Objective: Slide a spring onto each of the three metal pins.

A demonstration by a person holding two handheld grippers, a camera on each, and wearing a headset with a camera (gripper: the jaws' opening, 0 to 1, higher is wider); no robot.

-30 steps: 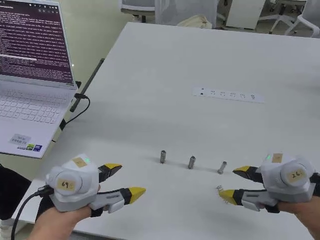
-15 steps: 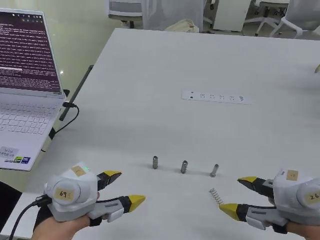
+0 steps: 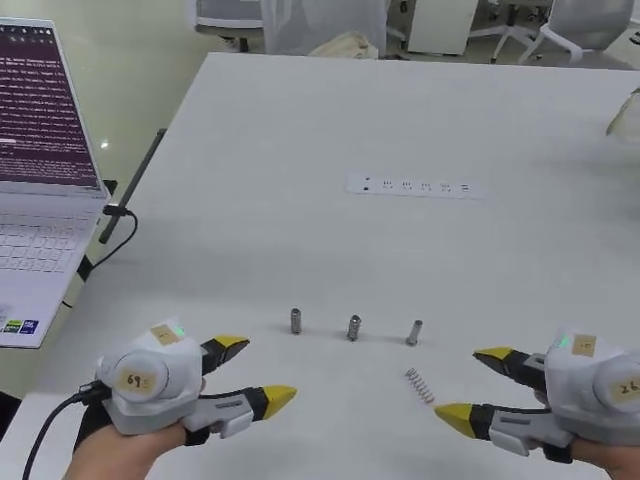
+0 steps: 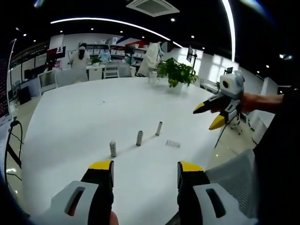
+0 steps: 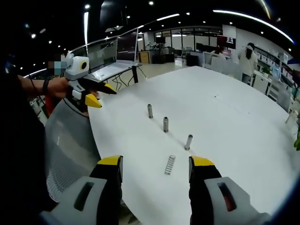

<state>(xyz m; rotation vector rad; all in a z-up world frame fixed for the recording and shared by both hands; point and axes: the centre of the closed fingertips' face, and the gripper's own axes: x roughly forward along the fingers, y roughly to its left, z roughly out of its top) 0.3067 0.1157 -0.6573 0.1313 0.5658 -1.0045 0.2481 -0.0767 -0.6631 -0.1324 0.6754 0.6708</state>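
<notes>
Right gripper view, spring (image 5: pixel 170 164) loose on the surface (image 5: pixel 225 117) between the spread jaws of the right gripper (image 5: pixel 156 162), three pins (image 5: pixel 165 124) beyond, left gripper (image 5: pixel 104 97) jaws apart too

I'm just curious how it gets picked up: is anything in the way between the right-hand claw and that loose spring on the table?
Nothing visible is. The spring lies loose on the bare table just ahead of the open right claw, and nothing sits between it and the nearest pin either.
</notes>
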